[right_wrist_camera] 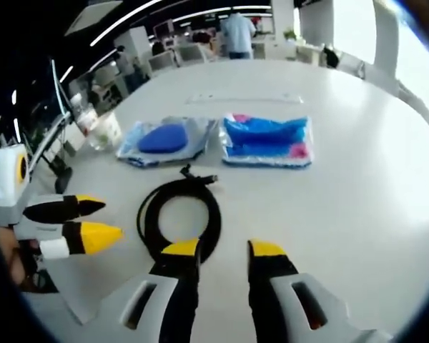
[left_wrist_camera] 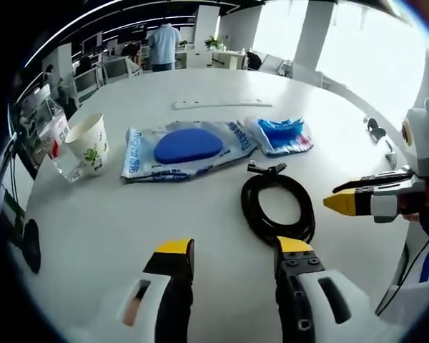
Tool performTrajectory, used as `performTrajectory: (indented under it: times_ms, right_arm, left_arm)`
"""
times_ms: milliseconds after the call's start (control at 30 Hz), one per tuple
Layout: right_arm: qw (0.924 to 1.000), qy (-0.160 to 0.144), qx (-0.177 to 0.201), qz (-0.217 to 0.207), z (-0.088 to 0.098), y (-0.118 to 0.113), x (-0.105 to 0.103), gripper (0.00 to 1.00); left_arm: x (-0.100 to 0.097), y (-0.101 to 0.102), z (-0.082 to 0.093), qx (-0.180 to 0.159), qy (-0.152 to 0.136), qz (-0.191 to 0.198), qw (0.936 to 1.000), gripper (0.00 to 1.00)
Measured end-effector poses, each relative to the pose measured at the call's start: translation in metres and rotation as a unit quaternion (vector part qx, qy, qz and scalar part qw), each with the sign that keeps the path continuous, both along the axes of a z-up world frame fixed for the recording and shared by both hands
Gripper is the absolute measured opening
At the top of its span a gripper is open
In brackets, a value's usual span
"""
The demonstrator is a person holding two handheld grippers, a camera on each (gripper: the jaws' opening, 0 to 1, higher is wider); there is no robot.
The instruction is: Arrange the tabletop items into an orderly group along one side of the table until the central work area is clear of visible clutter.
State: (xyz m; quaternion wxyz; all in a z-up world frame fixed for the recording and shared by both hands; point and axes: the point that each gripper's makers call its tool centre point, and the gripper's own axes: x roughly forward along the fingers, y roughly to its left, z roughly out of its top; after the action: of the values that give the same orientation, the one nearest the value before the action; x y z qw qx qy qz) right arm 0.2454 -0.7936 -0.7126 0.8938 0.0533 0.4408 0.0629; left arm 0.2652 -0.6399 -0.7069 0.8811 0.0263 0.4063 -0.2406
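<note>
Left gripper view: left gripper (left_wrist_camera: 234, 251) low over the white table (left_wrist_camera: 200, 207), jaws apart, nothing between them.
Right gripper view: right gripper (right_wrist_camera: 224, 249) also over the table (right_wrist_camera: 357, 207), jaws apart, holding nothing.
Other gripper, left view: right gripper (left_wrist_camera: 337, 197) enters from the right edge, yellow tips pointing at the cable.
Other gripper, right view: left gripper (right_wrist_camera: 104, 221) enters from the left edge, tips near the cable coil.
Coiled black cable: (left_wrist_camera: 277, 206) lies flat just ahead of the left gripper's right jaw; in right gripper view (right_wrist_camera: 179, 214) its near edge sits beside the left jaw tip, touching or not I cannot tell.
Packet with blue oval pad: (left_wrist_camera: 188, 147) flat beyond the cable (right_wrist_camera: 164, 139).
Blue packet: (left_wrist_camera: 280, 134) just right of the oval-pad packet (right_wrist_camera: 266, 140).
Paper cup: (left_wrist_camera: 88, 145) upright at the table's left side, touching a clear plastic bag (left_wrist_camera: 57, 139).
White strip: (left_wrist_camera: 218, 103) flat, far side of the table.
Background: person (left_wrist_camera: 163, 44) standing in an office area.
</note>
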Motion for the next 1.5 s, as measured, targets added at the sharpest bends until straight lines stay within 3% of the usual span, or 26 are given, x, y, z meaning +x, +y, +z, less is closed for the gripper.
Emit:
performTrajectory:
  times_ms: [1100, 1500]
  right_arm:
    - [0.9997, -0.018, -0.005, 0.018, 0.008, -0.008, -0.043, 0.33]
    - [0.999, -0.029, -0.003, 0.033, 0.011, -0.001, -0.059, 0.36]
  left_arm:
    - [-0.032, 0.049, 0.017, -0.035, -0.024, 0.04, 0.9983, 0.55]
    - [-0.041, 0.059, 0.026, -0.045, -0.057, 0.039, 0.9966, 0.64]
